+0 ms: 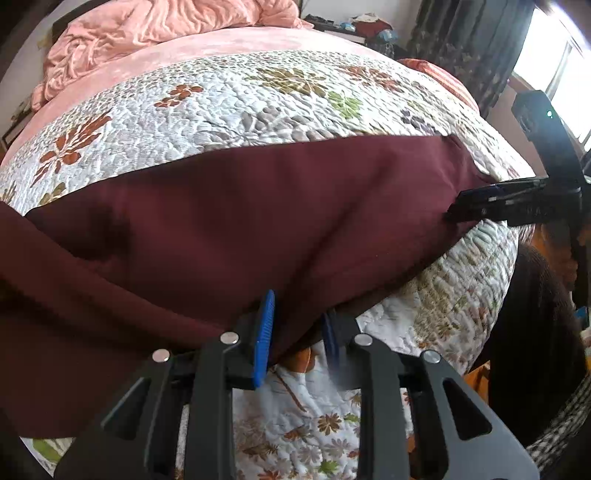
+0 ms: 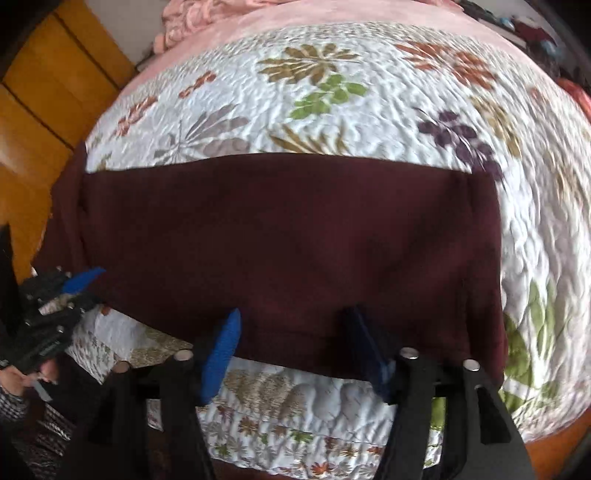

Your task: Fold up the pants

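At the bottom of the left wrist view, the left gripper [image 1: 295, 328] has its jaws set narrowly apart with the near hem of the maroon pants [image 1: 240, 206] between the blue pads [image 1: 264, 332]; whether they pinch the cloth I cannot tell. In the right wrist view the right gripper [image 2: 295, 343] stands wide open, its fingers straddling the near edge of the pants [image 2: 288, 240], which partly covers one pad. A hand [image 2: 22, 376] at lower left grips the left tool. The pants lie flat across the floral quilt [image 1: 221, 107], filling mid-frame. A rumpled pink blanket [image 1: 147, 26] lies beyond, at the top.
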`<state>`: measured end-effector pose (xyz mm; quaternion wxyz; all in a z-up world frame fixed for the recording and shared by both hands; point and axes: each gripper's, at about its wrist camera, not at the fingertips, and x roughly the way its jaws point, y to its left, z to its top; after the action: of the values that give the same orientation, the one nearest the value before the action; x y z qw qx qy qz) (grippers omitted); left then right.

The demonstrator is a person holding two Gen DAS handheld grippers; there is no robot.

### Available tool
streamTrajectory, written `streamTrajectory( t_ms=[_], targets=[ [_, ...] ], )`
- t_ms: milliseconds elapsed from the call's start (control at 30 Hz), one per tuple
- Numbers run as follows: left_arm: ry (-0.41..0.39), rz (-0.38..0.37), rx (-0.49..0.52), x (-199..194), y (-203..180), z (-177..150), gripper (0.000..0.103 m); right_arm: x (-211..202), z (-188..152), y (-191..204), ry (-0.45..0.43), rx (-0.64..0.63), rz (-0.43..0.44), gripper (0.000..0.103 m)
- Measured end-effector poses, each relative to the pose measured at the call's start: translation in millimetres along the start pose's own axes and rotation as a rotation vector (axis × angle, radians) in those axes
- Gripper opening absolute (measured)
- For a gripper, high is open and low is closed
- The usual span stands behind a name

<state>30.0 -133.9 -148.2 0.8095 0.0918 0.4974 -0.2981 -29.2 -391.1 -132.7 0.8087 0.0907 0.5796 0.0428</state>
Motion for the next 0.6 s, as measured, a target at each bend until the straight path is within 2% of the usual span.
streamTrajectory(
  t_ms=[67,100,133,167,233,333,367,467,600],
  targets=[
    [-0.012,-0.036,-0.052,-17,7,3,0.031,-15,9,7,-0.035,0.034,0.058,0.065],
    [-0.034,-0.064,-0.09,-31,14,3,0.054,-26,14,12,-0.075,0.05,0.116,0.065],
    [-0.055,-0.076,-0.117,-41,19,2,0.071,-32,19,21,-0.101,0.045,0.161,0.065],
    [-0.098,-0.096,-0.159,-59,30,-2,0.073,-38,24,32,-0.118,0.024,0.205,0.065],
    [-0.125,-0.101,-0.217,-79,48,-9,0.073,-42,38,74,-0.137,-0.072,0.319,0.067],
    [-0.142,-0.053,-0.334,-103,92,-26,0.073,-32,55,135,-0.116,-0.204,0.431,0.068],
    [-0.142,-0.017,-0.375,-109,110,-32,0.073,-25,59,158,-0.101,-0.251,0.457,0.069],
    [-0.118,0.07,-0.473,-121,153,-43,0.073,2,66,215,-0.05,-0.38,0.471,0.074],
    [-0.112,0.127,-0.537,-134,190,-45,0.073,45,63,252,0.043,-0.453,0.433,0.073]
  ],
)
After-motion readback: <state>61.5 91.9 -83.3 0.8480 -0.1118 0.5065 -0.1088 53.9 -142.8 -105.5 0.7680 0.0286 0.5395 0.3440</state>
